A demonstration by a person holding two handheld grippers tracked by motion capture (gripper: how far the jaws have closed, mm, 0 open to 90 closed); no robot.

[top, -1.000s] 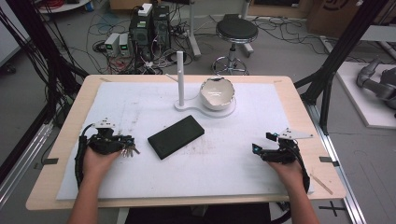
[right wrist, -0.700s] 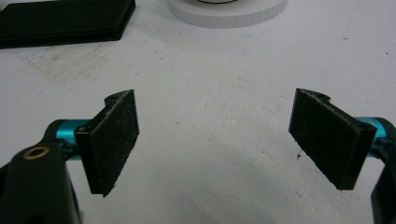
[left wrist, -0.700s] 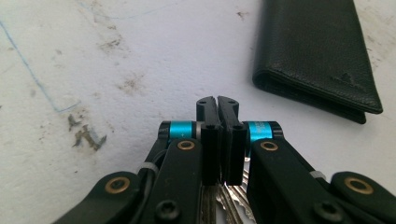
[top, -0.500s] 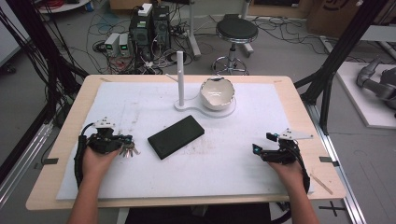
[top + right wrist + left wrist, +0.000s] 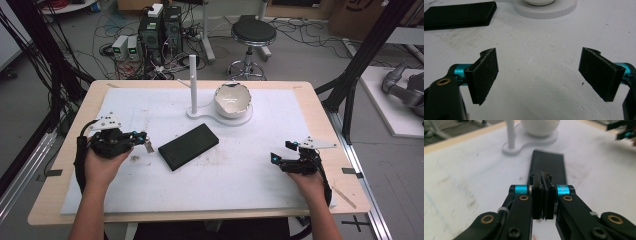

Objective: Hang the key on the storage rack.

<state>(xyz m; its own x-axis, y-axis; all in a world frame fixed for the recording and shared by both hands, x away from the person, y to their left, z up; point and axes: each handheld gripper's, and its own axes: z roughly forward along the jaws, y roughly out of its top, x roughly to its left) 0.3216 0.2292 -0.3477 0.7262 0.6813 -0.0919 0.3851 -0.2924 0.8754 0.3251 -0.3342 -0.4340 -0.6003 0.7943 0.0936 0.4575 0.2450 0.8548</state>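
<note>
Your left hand-held gripper (image 5: 144, 138) is clamped tight on a small grey piece (image 5: 149, 145). It hangs at the tips over the worktop (image 5: 240, 175), just left of the flat black slab (image 5: 188, 146), and is too small to identify. In the left gripper view only a thin edge shows between the pads. Your right hand-held gripper (image 5: 547, 75) stands wide apart with nothing in it. The white bowl (image 5: 232, 100) sits on a white stand (image 5: 200, 114), its inside in shadow, so you cannot tell its contents.
</note>
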